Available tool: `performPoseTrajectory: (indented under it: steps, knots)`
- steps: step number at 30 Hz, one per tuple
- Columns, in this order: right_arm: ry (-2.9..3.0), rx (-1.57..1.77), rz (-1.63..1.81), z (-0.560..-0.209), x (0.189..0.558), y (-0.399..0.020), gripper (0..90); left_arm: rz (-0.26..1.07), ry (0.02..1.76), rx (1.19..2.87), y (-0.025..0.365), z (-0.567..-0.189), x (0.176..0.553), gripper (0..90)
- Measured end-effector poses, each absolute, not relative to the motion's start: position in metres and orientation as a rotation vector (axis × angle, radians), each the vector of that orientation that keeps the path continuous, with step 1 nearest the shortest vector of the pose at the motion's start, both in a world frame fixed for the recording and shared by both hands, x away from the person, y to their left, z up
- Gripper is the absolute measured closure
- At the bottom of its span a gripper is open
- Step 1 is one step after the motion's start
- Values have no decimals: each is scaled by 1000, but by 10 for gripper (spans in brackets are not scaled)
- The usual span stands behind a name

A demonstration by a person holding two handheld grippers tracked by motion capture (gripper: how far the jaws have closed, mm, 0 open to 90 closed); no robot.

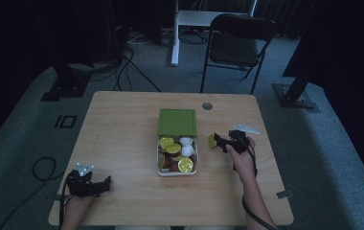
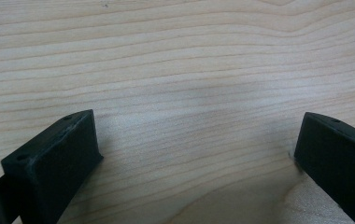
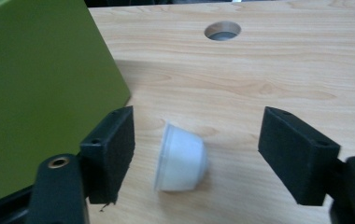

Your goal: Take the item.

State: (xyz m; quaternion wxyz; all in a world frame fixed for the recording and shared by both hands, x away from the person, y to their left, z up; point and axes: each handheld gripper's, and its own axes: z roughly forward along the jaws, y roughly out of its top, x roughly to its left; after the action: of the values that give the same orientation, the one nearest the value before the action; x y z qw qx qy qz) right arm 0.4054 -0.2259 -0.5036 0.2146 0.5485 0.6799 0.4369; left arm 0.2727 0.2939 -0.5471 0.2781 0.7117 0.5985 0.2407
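Left gripper (image 1: pixel 104 183) is resting low at the near-left corner of the wooden surface (image 1: pixel 122 143), fingers (image 2: pixel 54 163) spread wide over bare wood, nothing between them. At centre, a white box (image 1: pixel 177 172) is sitting open, its green lid (image 1: pixel 177 121) lying just behind it; the box is holding yellow-topped and white small cups. Right gripper (image 1: pixel 217 141) is hovering just right of the box, fingers (image 3: pixel 110 149) spread apart. In the right gripper view, a small white cup (image 3: pixel 181 158) is lying on its side on the surface between the fingers, touching neither, beside the green lid (image 3: pixel 40 93). A round hole (image 3: pixel 222 31) is showing farther back.
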Motion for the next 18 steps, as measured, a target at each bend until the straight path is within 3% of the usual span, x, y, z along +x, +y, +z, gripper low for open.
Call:
performPoseTrajectory:
  steps: [18]
  knots:
    - [1852,1528,1143,-521,372,-263,173,646,1606,1910,294,-547,273,1]
